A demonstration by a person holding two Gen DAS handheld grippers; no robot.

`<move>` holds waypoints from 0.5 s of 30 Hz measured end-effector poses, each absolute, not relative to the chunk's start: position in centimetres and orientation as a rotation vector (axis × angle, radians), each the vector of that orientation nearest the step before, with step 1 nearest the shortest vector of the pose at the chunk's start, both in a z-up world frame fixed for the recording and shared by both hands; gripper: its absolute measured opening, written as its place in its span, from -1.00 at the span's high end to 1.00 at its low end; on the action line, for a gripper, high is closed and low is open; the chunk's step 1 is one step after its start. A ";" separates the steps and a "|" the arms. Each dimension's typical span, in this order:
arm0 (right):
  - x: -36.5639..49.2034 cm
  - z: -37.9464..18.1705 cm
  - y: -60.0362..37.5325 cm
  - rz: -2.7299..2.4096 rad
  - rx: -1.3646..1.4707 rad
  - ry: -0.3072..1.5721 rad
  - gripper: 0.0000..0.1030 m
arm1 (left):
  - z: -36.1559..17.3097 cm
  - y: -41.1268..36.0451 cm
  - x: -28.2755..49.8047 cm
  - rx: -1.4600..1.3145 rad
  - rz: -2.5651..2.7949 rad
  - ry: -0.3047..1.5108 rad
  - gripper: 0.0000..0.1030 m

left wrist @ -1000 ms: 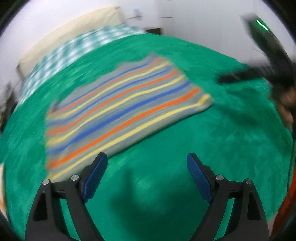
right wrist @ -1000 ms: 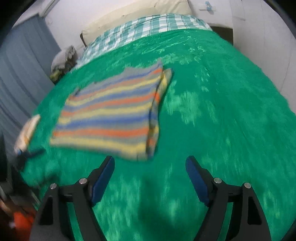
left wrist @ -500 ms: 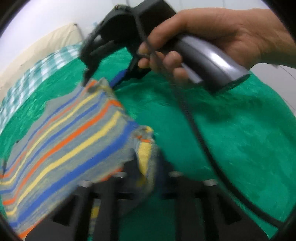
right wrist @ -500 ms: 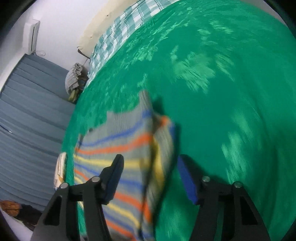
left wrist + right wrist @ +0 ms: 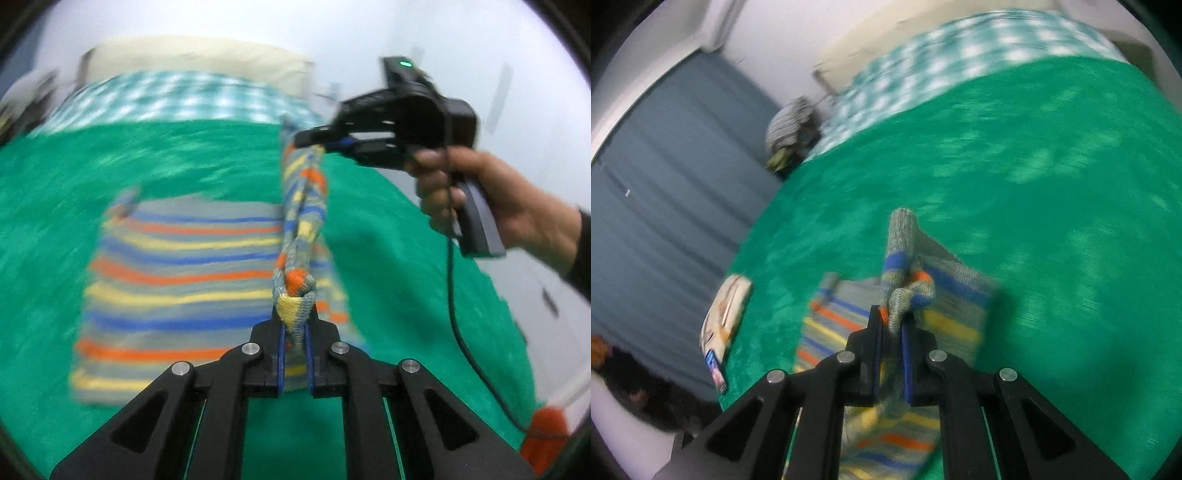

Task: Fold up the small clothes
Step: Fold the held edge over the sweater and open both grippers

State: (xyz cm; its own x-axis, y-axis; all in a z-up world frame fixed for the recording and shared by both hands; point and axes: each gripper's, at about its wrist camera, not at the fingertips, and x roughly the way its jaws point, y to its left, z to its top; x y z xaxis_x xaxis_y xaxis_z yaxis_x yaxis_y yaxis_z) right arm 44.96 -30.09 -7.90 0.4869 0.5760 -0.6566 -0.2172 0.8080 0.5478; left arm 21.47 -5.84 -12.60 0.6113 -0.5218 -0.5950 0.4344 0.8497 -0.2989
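Striped sweater (image 5: 177,280) half lifted off the green bed cover (image 5: 399,258). My left gripper (image 5: 294,332) pinches its near corner; my right gripper (image 5: 892,325), jaws just closed, clamps the far corner, edge taut between them.

Small knitted garment (image 5: 177,280), grey ground with horizontal stripes in orange, yellow and blue. Condition: partly lifted. The main panel lies flat on the green bedcover, stripes running crosswise. One side edge (image 5: 304,206) is raised off the cover and drawn taut as a bunched ridge, pinched at both ends; a gathered grey-and-blue corner (image 5: 905,266) shows in the right wrist view.
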 end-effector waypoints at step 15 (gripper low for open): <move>47.5 -14.9 -12.4 0.584 0.473 0.999 0.07 | -18.0 6.4 21.0 -0.275 -0.221 0.906 -0.33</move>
State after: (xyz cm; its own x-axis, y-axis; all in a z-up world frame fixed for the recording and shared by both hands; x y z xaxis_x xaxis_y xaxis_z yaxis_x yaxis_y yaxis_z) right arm 47.49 -12.43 -14.88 0.4131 0.6501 -0.6378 -0.2359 0.7528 0.6145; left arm 20.99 6.43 -17.98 0.5988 -0.3025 -0.7415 0.0723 0.9425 -0.3262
